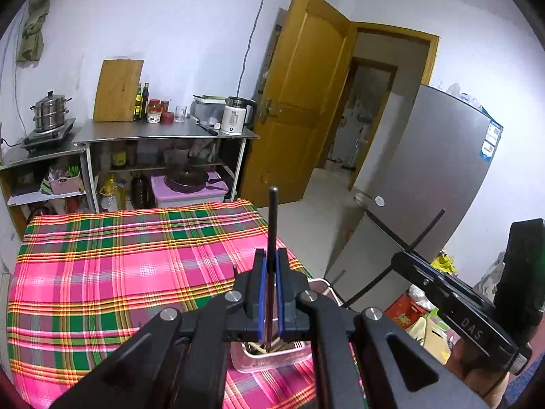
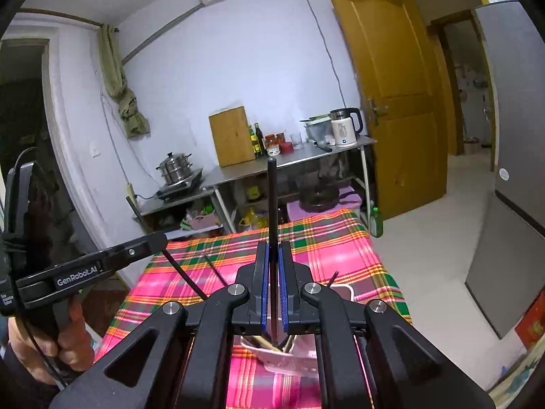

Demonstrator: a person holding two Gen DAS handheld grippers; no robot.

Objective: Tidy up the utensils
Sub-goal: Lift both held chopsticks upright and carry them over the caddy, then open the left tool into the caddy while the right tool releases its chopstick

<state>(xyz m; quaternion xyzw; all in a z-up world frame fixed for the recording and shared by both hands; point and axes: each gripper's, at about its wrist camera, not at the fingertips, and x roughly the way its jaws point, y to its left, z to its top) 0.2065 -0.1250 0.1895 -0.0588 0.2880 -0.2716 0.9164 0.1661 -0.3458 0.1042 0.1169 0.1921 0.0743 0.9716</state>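
Note:
My left gripper (image 1: 271,255) is shut on a dark chopstick (image 1: 273,218) that stands upright between its blue pads. Below it, on the plaid tablecloth (image 1: 119,266), sits a pale pink utensil holder (image 1: 269,361) with wooden chopsticks in it. The right gripper (image 2: 273,248) is likewise shut on an upright dark chopstick (image 2: 271,197), above the same holder (image 2: 306,363). Each view shows the other gripper at its side: the right one (image 1: 403,255) with its slanted chopstick (image 1: 429,228), the left one (image 2: 161,238) with its own (image 2: 185,276). A hand (image 2: 68,337) grips the left handle.
A steel shelf (image 1: 163,134) at the far wall carries a steamer pot (image 1: 51,112), a cutting board (image 1: 117,90), bottles, jars and a white kettle (image 1: 235,116). A yellow door (image 1: 303,102) stands open beside a grey fridge (image 1: 425,177). Bare floor lies to the right of the table.

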